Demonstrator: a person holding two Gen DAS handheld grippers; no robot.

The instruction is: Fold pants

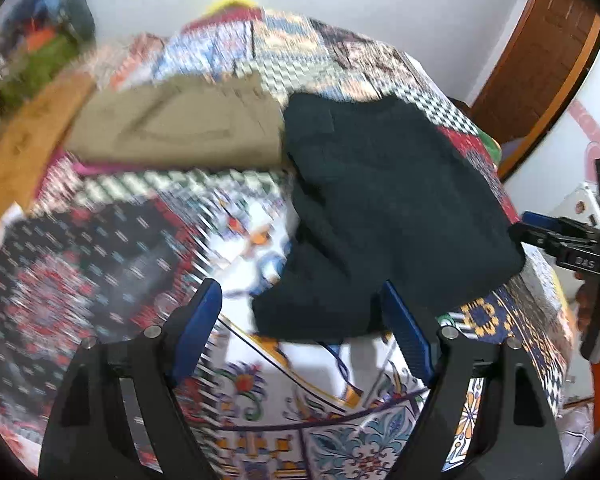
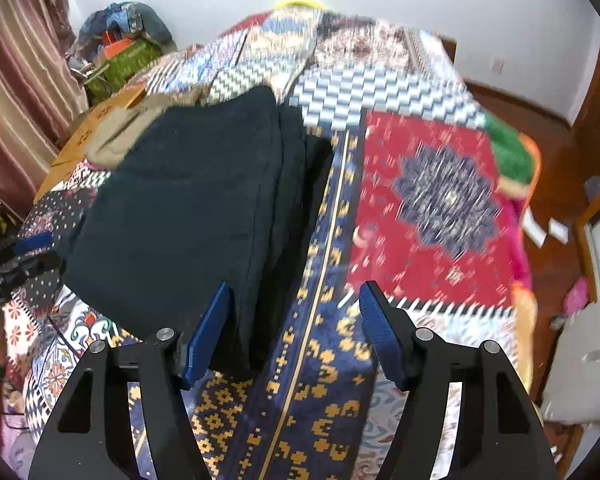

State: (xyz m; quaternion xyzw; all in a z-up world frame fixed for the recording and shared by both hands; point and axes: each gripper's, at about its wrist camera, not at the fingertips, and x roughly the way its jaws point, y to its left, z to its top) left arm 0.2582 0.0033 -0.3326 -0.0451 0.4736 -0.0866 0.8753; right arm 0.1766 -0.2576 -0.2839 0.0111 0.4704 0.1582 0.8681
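Observation:
Dark folded pants (image 1: 388,200) lie on a patterned bedspread (image 1: 100,256). In the left wrist view my left gripper (image 1: 300,312) hovers open at their near edge; the cloth's corner lies between the blue pads (image 1: 198,332), which do not press on it. In the right wrist view the same pants (image 2: 180,208) fill the left half. My right gripper (image 2: 296,292) is open over their right edge, with the folded edge beside its left finger. The right gripper (image 1: 560,248) also shows at the right edge of the left wrist view. The left gripper (image 2: 20,256) shows at the left edge of the right wrist view.
Folded khaki pants (image 1: 172,128) lie beyond the dark ones. A cardboard box (image 1: 28,152) and a heap of bags (image 2: 128,40) sit at the bed's far left, by a curtain (image 2: 12,80). The bed's right edge (image 2: 524,240) drops to a wooden floor. A door (image 1: 540,60) stands at the right.

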